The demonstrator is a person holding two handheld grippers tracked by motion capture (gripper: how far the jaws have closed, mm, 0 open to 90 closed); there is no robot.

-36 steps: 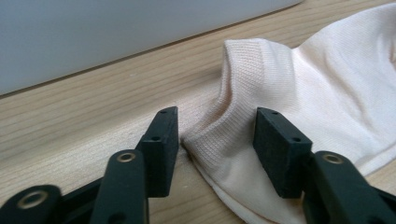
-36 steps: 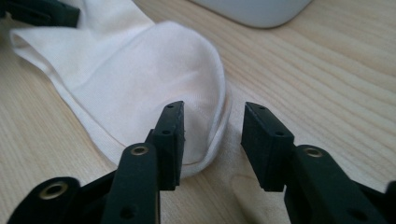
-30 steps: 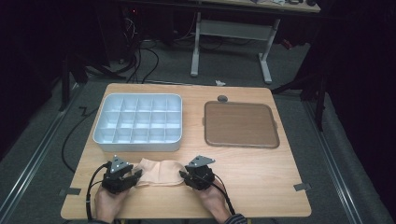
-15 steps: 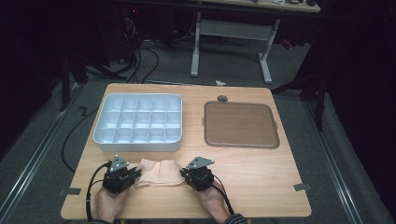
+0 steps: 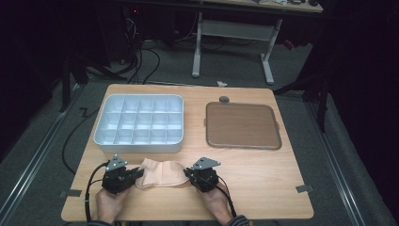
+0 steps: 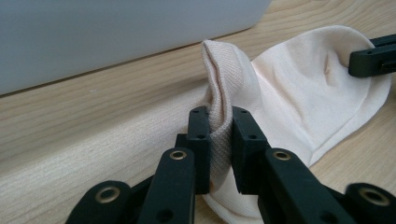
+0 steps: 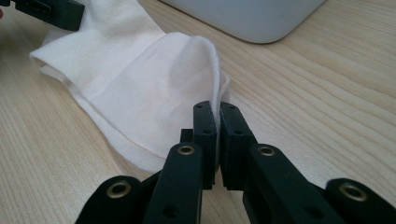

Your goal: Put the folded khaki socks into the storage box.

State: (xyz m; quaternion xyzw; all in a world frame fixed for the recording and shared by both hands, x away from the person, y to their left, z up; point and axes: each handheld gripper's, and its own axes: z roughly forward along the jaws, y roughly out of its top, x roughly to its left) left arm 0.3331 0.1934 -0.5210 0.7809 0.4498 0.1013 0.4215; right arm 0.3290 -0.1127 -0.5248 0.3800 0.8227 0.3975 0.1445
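A: What is on the surface (image 5: 263, 179)?

B: A pale peach sock (image 5: 162, 173) lies flat near the front edge, just in front of a grey compartment tray (image 5: 106, 141). A brown mat (image 5: 243, 125) sits to the right, well apart from the sock.

A: And the 2 tools?

B: The left tool (image 5: 139, 173) pinches one end of the sock, its jaws having just closed on a raised fold of ribbed fabric. The right tool (image 5: 187, 172) grips the opposite end, its jaws also just closed and nearly touching, with thin cloth between them.

A: How are the hands posed?

B: Both hands rest low at the front edge, tools lying almost level and pointing inward at each other across the sock.

A: How should this step go well?

B: Probably lift both ends together, evenly, keeping the cloth gently taut so neither pinch slips.
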